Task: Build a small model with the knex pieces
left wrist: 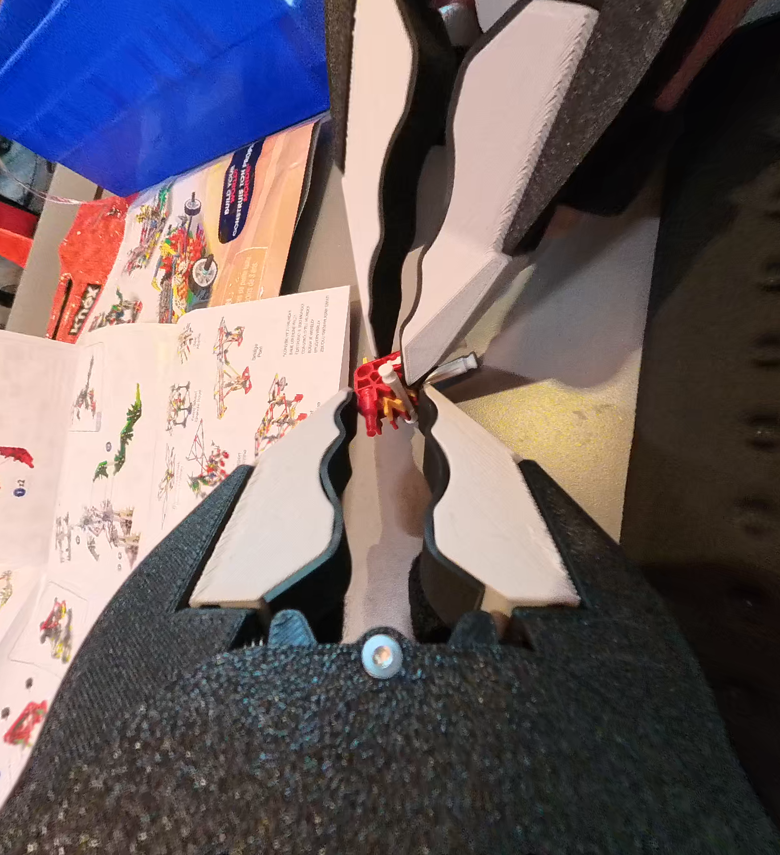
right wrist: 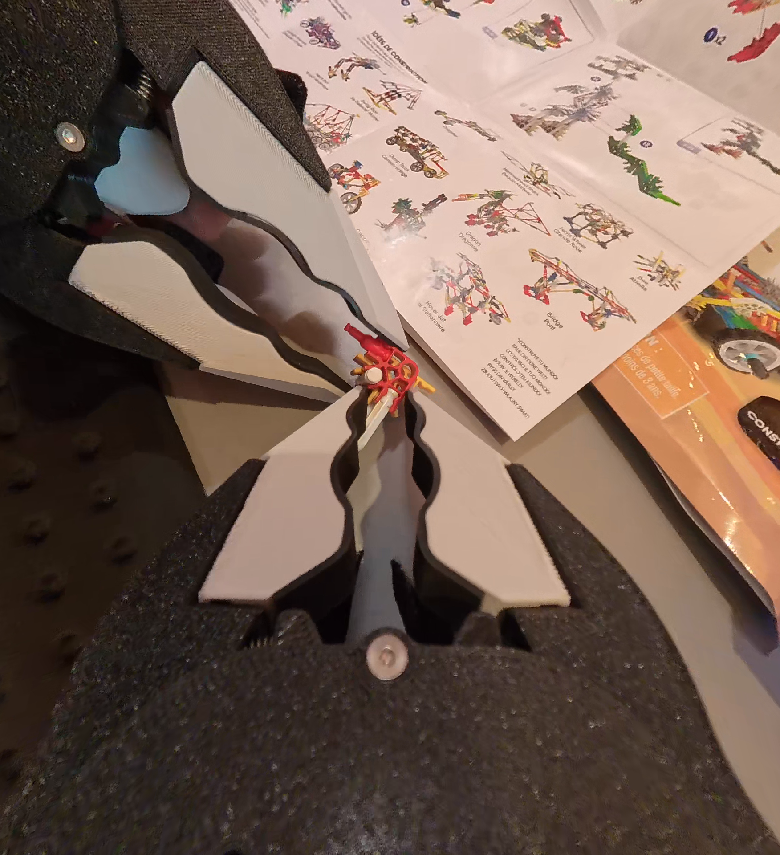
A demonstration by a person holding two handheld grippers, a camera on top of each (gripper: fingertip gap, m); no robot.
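Red, yellow and white plastic pieces make up a small toy assembly (left wrist: 386, 393) caught between the tips of both grippers, above the grey table (left wrist: 559, 416). Its largest part is a red lattice connector with open cells; a short red rod with a knobbed end sticks out from it, yellow connector prongs show behind, and a white rod runs through the cluster.

In the left wrist view the left gripper (left wrist: 386, 398) comes up from below, its white fingers (left wrist: 295, 486) drawn in close on the red and yellow side of the assembly, clenched on it. The right gripper (left wrist: 413, 370) enters from above and pinches the white rod, whose grey-white end pokes out to the side. In the right wrist view the right gripper (right wrist: 381, 398) has the white rod lying between its narrowed tips, while the left gripper (right wrist: 374, 361) reaches in from the upper left and grips the red rod end of the toy assembly (right wrist: 388, 374).

A white instruction sheet (right wrist: 541, 208) printed with coloured model pictures lies flat just beside the grippers. An orange toy box (left wrist: 184, 250) lies past the sheet, and a blue box (left wrist: 147, 88) rests over its far end.
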